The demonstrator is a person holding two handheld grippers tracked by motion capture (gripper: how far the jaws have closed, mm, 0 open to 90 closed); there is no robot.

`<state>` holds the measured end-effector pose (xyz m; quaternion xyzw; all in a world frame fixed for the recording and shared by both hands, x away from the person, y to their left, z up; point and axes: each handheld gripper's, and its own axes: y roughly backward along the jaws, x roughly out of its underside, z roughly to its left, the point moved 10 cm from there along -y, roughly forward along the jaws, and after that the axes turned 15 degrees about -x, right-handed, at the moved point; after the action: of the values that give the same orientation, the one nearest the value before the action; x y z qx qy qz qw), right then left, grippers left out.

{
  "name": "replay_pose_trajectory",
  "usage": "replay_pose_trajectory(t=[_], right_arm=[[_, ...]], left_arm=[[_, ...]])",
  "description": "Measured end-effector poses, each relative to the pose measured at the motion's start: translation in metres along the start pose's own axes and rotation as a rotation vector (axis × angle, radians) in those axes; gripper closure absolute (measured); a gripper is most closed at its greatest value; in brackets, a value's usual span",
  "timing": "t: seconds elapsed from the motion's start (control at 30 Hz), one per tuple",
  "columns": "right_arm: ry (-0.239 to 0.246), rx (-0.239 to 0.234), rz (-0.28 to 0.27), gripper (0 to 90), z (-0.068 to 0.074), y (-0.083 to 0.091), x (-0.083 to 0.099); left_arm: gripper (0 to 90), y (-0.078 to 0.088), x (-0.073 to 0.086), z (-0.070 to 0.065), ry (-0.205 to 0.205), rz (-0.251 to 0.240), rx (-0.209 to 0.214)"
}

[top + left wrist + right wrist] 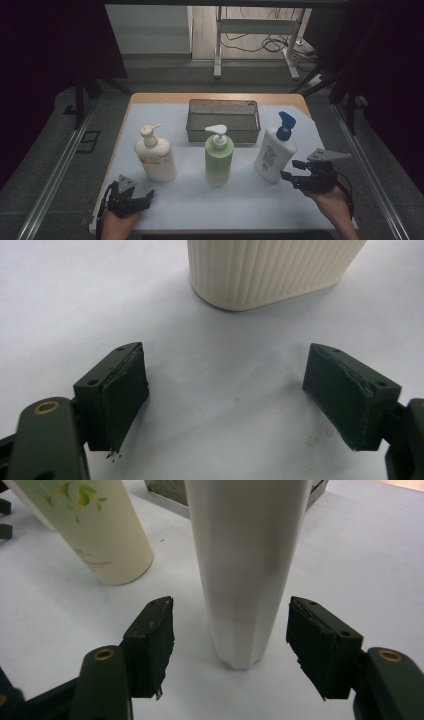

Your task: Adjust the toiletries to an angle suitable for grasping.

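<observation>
Left gripper point(142, 196): jaws wide, empty, near cream pump bottle point(155, 155).
Right gripper point(291, 169): jaws wide, just beside blue-capped bottle point(274, 150).

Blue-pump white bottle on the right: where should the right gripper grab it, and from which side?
Probably the lower body of the white plastic bottle with the blue pump, from the near right, where the right gripper already sits. Its open jaws bracket the bottle in the right gripper view; the body looks narrow enough to fit. Avoid the pump head: it is small and off-centre.

Wooden bench point(150, 98) under a pale sheet point(240, 200). On the sheet: metal tray point(223, 131) at back, then cream bottle point(156, 159), green bottle point(219, 159), white bottle point(274, 155) in a row.
</observation>
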<state>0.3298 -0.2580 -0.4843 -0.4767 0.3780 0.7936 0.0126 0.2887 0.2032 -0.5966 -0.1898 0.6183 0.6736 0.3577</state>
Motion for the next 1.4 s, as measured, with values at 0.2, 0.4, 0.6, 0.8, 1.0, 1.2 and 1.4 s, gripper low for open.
replay_pose_trajectory(t=[0.2,0.4,0.6,0.8,1.0,1.2,1.4], right_arm=[[-0.009,0.012,-0.016,26.3,-0.002,-0.002,-0.013],[-0.008,0.011,-0.014,19.1,-0.002,-0.007,-0.025],[0.010,0.023,-0.018,19.1,-0.003,-0.012,-0.034],[0.019,0.037,-0.035,21.7,-0.005,-0.017,-0.043],[0.032,0.055,-0.064,29.1,-0.007,-0.023,-0.054],[0.043,0.073,-0.061,36.1,-0.009,-0.028,-0.056],[0.064,0.081,-0.030,39.3,-0.010,-0.028,-0.055]], left_arm=[[17.6,0.000,0.000,0.000,0.000,0.000,0.000],[17.6,0.000,0.000,0.000,0.003,-0.001,0.000],[17.6,0.000,0.000,0.000,-0.005,0.000,0.001],[17.6,0.000,0.000,0.000,-0.005,0.000,0.001],[17.6,0.000,0.000,0.000,-0.004,0.000,0.001],[17.6,0.000,0.000,0.000,0.002,0.002,0.002],[17.6,0.000,0.000,0.000,0.000,0.002,0.001]])
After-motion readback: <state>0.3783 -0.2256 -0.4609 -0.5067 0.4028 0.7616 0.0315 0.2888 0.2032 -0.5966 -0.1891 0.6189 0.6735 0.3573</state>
